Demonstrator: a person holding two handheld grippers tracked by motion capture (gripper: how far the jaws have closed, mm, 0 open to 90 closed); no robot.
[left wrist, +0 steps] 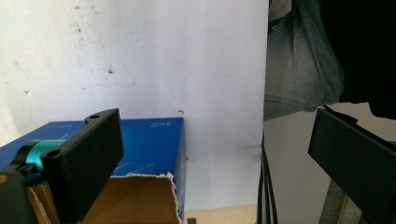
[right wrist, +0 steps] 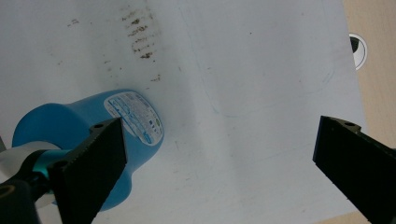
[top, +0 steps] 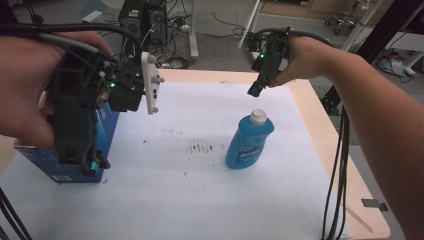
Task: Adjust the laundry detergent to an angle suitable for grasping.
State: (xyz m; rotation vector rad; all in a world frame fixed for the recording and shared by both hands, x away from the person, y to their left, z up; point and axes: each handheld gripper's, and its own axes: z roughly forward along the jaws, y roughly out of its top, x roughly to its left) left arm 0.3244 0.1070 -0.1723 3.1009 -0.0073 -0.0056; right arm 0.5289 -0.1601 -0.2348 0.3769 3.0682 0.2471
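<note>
blue box [left wrist: 140, 144] under wide-open left tool [left wrist: 219, 154], white sheet [left wrist: 163, 56]

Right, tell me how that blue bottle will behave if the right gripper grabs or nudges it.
The blue bottle stands upright, tall on a narrow base, so a high nudge would probably tip it. Its smooth, curved plastic sides may slip between fingers. Tipped over, it could roll on the white sheet.

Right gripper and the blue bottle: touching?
Apart. High view shows the right gripper hanging above the blue bottle, white sheet visible between them; its jaws stand wide open.

Both black grippers, left gripper [top: 80, 145] and right gripper [top: 256, 89], trail dark cables (green lights glowing); bare forearms.
</note>
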